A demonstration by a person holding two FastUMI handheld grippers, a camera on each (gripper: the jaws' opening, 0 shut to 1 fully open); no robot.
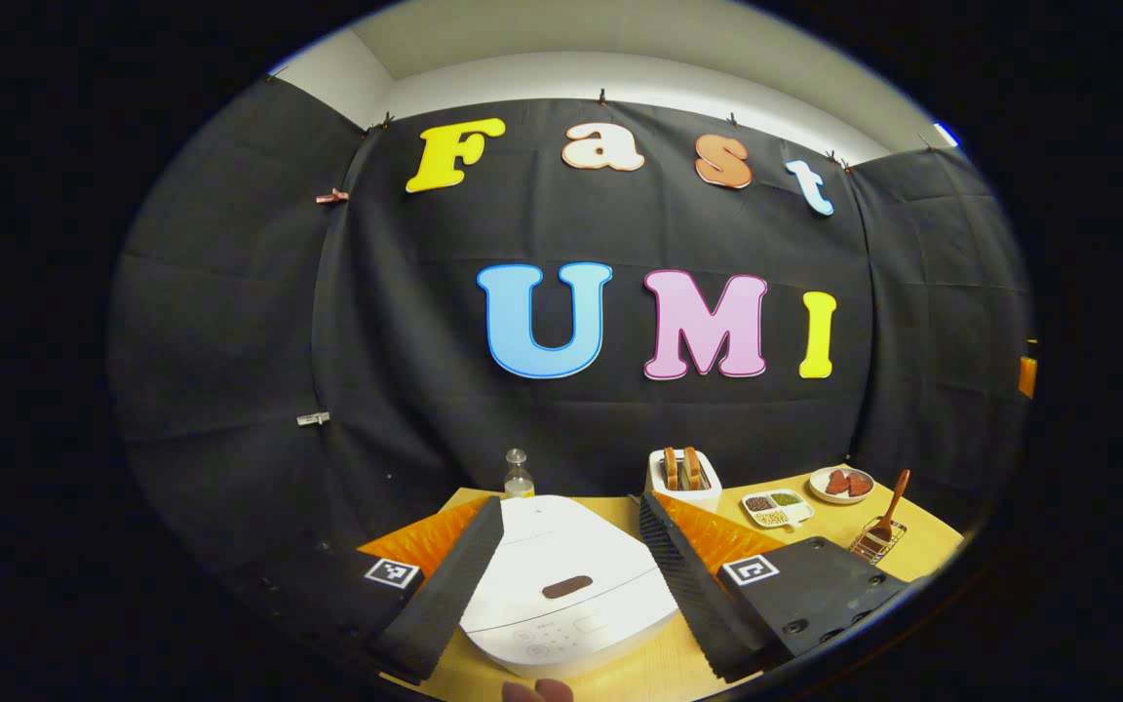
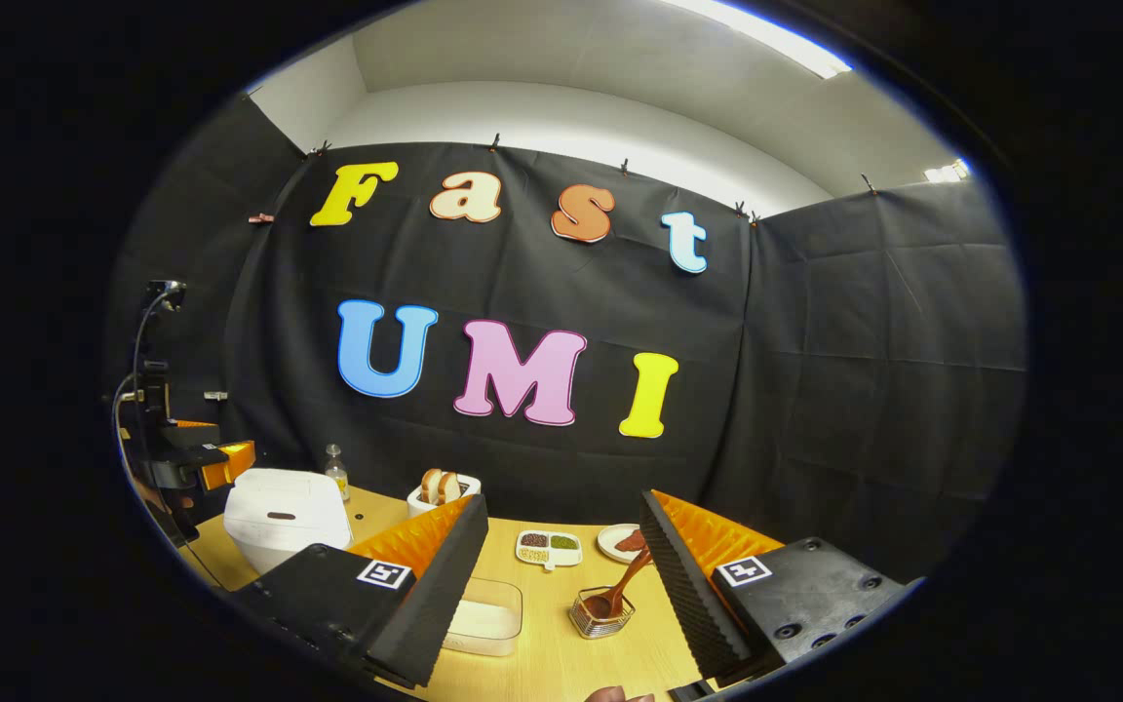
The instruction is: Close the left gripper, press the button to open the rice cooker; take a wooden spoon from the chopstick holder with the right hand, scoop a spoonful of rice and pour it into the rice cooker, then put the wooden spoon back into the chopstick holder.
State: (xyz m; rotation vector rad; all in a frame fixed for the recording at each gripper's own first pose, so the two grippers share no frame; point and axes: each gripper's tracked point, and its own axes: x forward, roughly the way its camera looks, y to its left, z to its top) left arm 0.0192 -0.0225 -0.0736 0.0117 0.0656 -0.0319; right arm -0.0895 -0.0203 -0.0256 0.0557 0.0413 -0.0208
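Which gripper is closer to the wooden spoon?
Right. The right gripper is open just in front of the wooden spoon in its holder. The left gripper hangs over the rice cooker, with the spoon well off to its side.

Staged kitchen booth, not a real home: black cloth walls (image 2: 864, 370) clipped up under a white ceiling, wooden table (image 2: 561, 643) ahead of the fingers with rice cooker (image 1: 566, 585), toaster (image 1: 684, 476), sectioned grain dish (image 1: 776, 507).

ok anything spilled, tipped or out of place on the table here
Nothing stands out. The rice cooker sits shut and level, the wooden spoon leans in its chopstick holder, and no grains lie loose on the table.
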